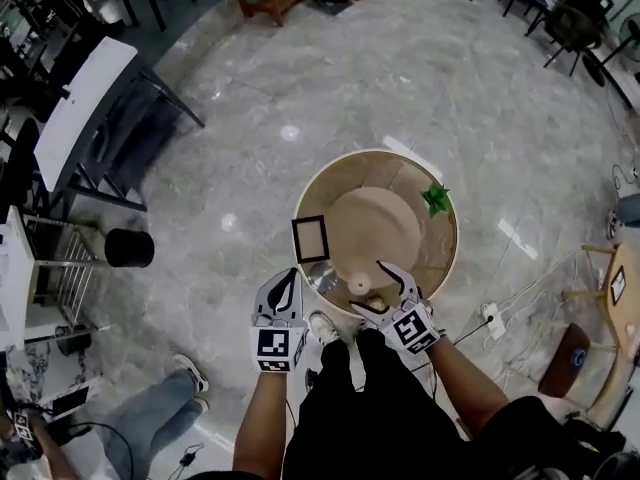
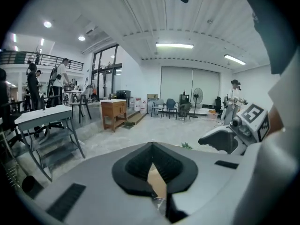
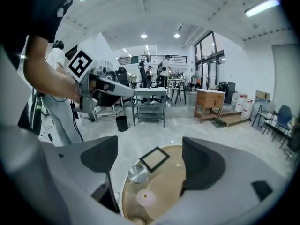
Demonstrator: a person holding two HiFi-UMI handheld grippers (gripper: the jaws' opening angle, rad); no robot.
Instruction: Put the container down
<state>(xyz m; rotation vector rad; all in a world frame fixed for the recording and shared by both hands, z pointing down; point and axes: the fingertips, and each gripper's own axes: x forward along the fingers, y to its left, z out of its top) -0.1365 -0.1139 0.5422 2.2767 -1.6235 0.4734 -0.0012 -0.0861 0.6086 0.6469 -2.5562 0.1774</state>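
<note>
A shiny metal container point(image 1: 322, 278) stands upright on the round glass-topped table point(image 1: 440, 258), near its front edge, and shows again as the metal container point(image 3: 138, 173) in the right gripper view. My right gripper point(image 1: 380, 290) hovers just right of it, over the table's near rim. The jaws of the right gripper point(image 3: 150, 157) stand wide open with nothing between them. My left gripper point(image 1: 283, 288) hangs just off the table's left front edge. In its own view the left gripper point(image 2: 151, 146) has its tips together and holds nothing.
On the table lie a black picture frame point(image 1: 310, 238), a pale round disc point(image 1: 359, 284), a small tan object point(image 1: 375, 303) and a green plant sprig point(image 1: 436, 198). A black bin point(image 1: 130, 248) and a folding table point(image 1: 85, 108) stand at the left. A power strip point(image 1: 492, 318) lies on the floor at the right.
</note>
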